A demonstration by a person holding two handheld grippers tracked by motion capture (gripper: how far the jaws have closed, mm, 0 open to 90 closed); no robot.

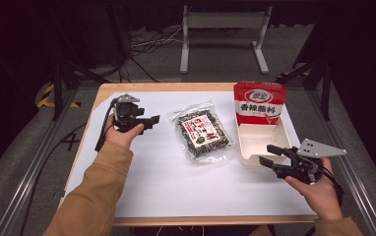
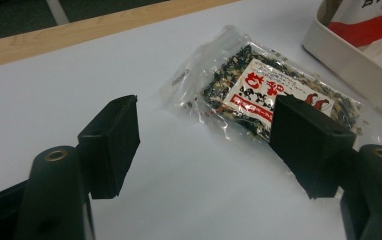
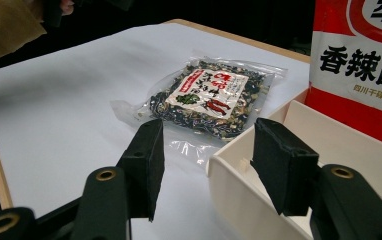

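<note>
- The right gripper (image 1: 268,154) sits nearest, low at the table's near right, jaws spread with nothing between them; in its own view they straddle the near corner of the tray (image 3: 239,187) without touching it.
- From there the packet (image 1: 203,134) lies just to the left and a little farther off, flat on the white sheet (image 1: 166,182), just beside the tray's left wall.
- The left gripper (image 1: 154,119) hangs at the far left, jaws also apart and empty, pointing across at the packet.
- Both stand near the packet; I'd judge neither clearly nearer.
- The packet's long axis runs slantwise, from far-left to near-right, with its near end toward the tray.
- A red pouch (image 1: 259,103) stands upright at the tray's far end, so a move into the tray probably goes to the bare near half.
</note>
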